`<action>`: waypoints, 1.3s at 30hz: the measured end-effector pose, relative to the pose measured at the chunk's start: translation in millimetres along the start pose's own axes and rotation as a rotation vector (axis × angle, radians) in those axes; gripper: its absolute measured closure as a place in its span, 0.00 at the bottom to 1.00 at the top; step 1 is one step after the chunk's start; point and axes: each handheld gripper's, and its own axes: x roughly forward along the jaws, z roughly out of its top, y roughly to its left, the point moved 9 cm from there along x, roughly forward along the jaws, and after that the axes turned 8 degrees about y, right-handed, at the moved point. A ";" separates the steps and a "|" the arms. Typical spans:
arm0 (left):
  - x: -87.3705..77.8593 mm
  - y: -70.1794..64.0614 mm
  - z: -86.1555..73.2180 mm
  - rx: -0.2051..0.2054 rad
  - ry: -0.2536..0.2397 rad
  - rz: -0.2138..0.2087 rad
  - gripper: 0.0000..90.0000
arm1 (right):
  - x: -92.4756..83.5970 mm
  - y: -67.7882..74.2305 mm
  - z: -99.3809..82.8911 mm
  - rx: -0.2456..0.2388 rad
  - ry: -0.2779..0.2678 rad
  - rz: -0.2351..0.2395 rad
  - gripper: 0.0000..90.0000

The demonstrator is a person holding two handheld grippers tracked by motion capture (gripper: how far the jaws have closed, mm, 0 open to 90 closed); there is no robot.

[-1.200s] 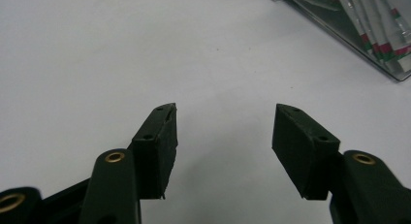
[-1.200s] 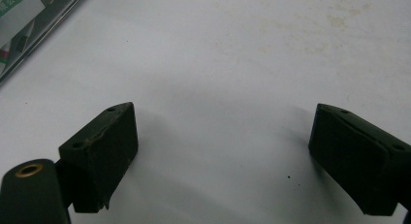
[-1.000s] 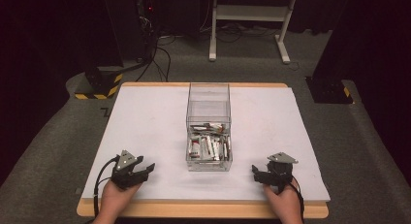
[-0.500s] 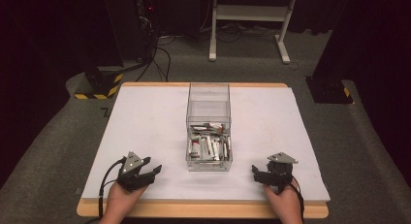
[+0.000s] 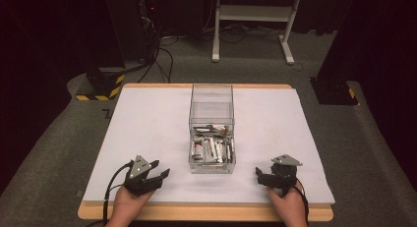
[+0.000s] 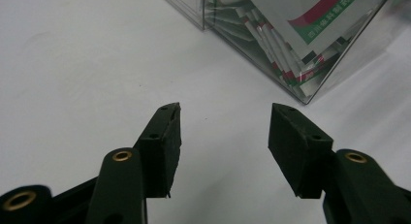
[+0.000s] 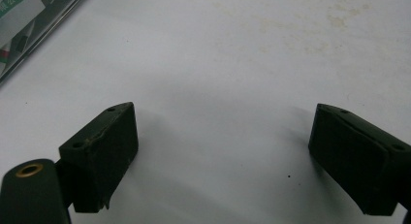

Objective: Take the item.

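1. High view: a clear plastic box (image 5: 212,133) sits in the middle of the white table top (image 5: 147,124). The near half of the box holds a pile of small white packets with red and green marks (image 5: 211,149). The far half looks bare.
2. High view: the left gripper (image 5: 158,176) lies on the white top at about 8 o'clock from the box, held by the person's left hand (image 5: 129,201). The right gripper (image 5: 259,175) lies at about 4 o'clock from the box, held by the right hand (image 5: 287,205). Both are apart from the box.
3. Left gripper view: its two black jaws are spread with nothing between them. A corner of the clear box, with packets pressed to its wall, shows at 1 o'clock.
4. Right gripper view: its black jaws are spread wide over the bare white top. An edge of the box peeks in at 10 o'clock.
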 end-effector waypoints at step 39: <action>-9.1 -23.5 40.0 0.035 -0.097 -0.040 0.53 | 0.1 -0.1 0.0 -0.001 -0.004 -0.003 0.12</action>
